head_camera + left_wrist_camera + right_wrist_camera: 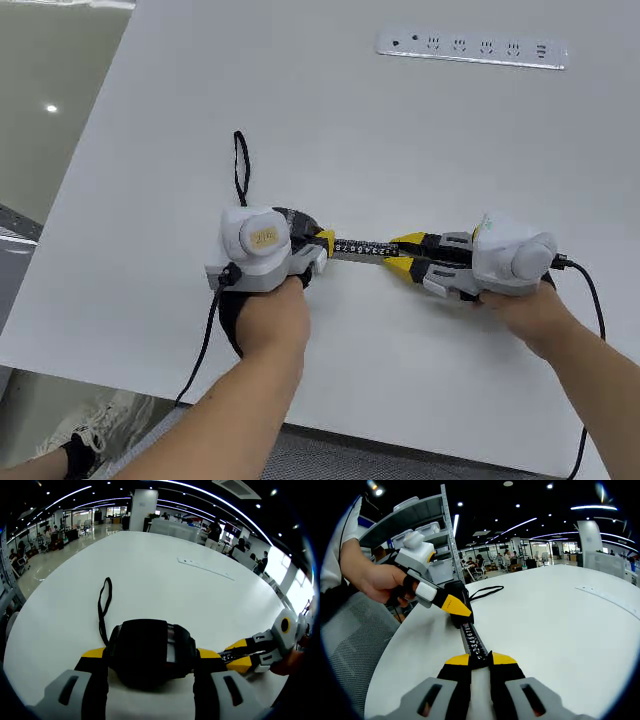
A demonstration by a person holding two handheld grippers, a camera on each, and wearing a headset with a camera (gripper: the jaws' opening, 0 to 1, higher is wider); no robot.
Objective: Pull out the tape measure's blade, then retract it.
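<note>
The left tongs (151,655) are clamped across the black body of the tape measure (299,224), one yellow-tipped jaw on each flat side. This pins it low against the white desk (400,130), so it can serve as the fixed end while the other side does the pulling. The right tongs (480,659) are pressed together on the blade (471,636), pinching its thin faces near the free end. The end hook is probably inside that pinch, though the yellow tips hide it. A short run of numbered blade is out, stretched straight between the two tools and close over the desk. The tools face each other along one line, which keeps the pull square to the tape measure's mouth and should spare the blade from kinking. The wrist strap (240,160) lies loose on the desk behind the tape measure, clear of the blade's path, and the power strip (470,47) sits well apart near the far edge. With so little blade showing, it is far from fully drawn, and the retraction is not yet complete.
</note>
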